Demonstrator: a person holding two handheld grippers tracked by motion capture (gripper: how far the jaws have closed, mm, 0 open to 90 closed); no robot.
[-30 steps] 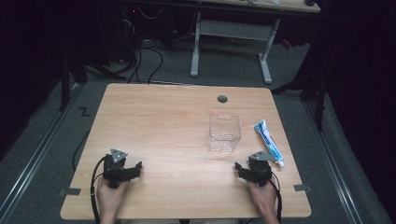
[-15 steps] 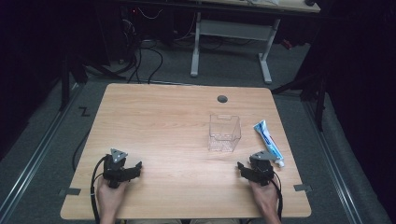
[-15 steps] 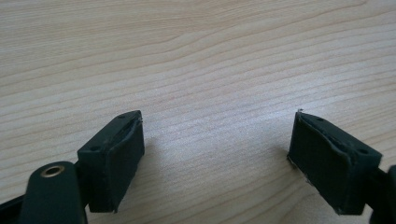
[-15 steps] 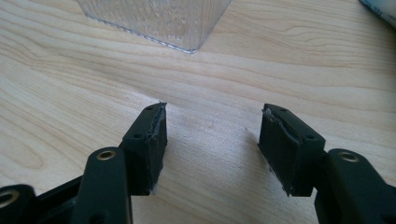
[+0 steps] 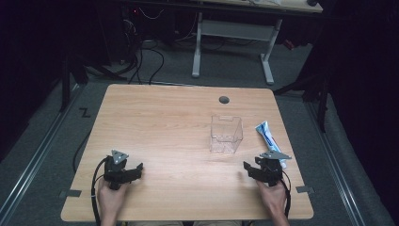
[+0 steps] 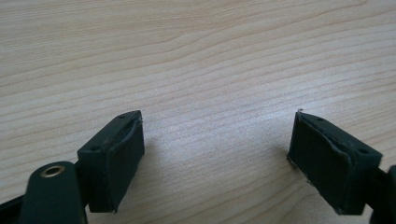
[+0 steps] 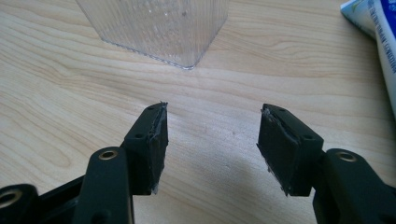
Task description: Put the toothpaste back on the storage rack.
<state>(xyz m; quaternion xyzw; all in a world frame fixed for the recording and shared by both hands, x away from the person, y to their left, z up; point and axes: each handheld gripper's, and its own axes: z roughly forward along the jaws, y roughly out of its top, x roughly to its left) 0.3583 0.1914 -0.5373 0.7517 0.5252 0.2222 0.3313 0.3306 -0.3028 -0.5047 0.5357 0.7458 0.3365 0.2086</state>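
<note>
A clear plastic box [image 5: 226, 134] stands upright on the wooden table [image 5: 164, 122], right of centre. A blue and white tube [image 5: 269, 139] lies flat just right of the box. My right gripper [image 5: 251, 168] rests near the front right edge, open and empty, a short way in front of the box [image 7: 159, 25] and just beside the tube's [image 7: 380, 32] near end. My left gripper [image 5: 136, 168] sits near the front left edge, open, with only bare wood between its jaws. In the gripper views my left gripper [image 6: 217, 140] and right gripper [image 7: 212, 135] both show wide gaps.
A round cable hole [image 5: 224, 100] sits at the table's far edge. Behind the table stands a white-legged desk [image 5: 233, 33] with cables on the grey floor. Grey tape tabs mark the table's front corners [image 5: 68, 193].
My right gripper has shifted slightly forward and left near the tube. The left gripper has stayed put.
</note>
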